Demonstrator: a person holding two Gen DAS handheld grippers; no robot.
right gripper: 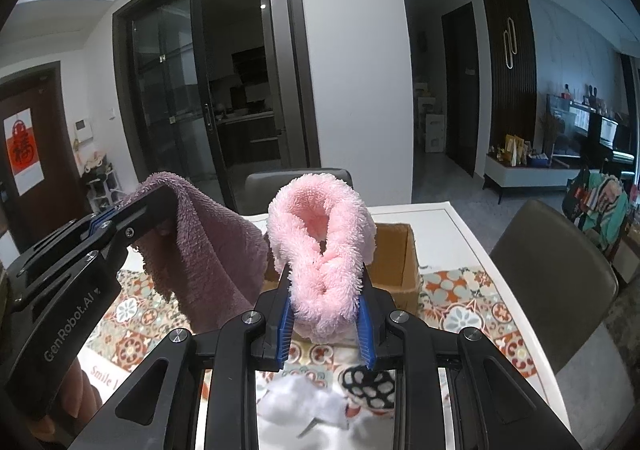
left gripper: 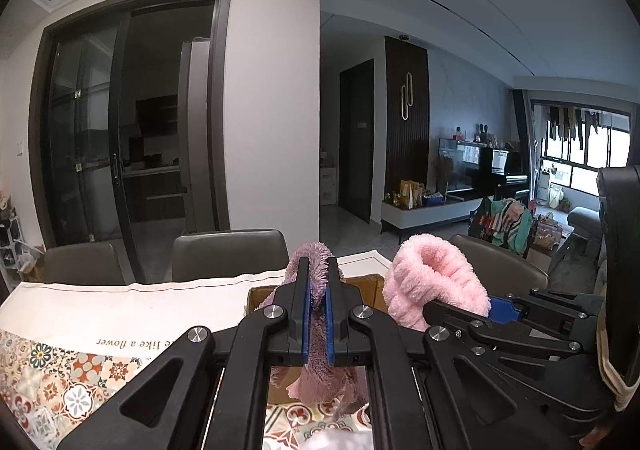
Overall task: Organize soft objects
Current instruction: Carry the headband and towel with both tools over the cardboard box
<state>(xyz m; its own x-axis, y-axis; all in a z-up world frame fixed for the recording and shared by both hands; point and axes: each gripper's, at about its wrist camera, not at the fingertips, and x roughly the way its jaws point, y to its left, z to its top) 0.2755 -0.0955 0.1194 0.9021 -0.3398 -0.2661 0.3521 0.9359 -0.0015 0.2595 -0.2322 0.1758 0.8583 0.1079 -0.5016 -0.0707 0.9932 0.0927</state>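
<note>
My left gripper [left gripper: 318, 282] is shut on a mauve fluffy towel [left gripper: 316, 374] that hangs down between its fingers above the table; it also shows in the right wrist view [right gripper: 208, 254], draped from the left gripper [right gripper: 160, 210]. My right gripper [right gripper: 324, 290] is shut on a light pink fluffy towel [right gripper: 320, 242], bunched up and held above an open cardboard box [right gripper: 396, 254]. The pink towel also shows in the left wrist view [left gripper: 432, 282], held by the right gripper [left gripper: 460, 306]. The box rim [left gripper: 368, 286] lies behind both towels.
The table has a patterned tile cloth [right gripper: 452, 302] and a white runner [left gripper: 120, 306]. A white soft item [right gripper: 304, 406] and a black-and-white patterned item [right gripper: 368, 386] lie on the table below my right gripper. Grey chairs [left gripper: 228, 254] [right gripper: 556, 282] stand around the table.
</note>
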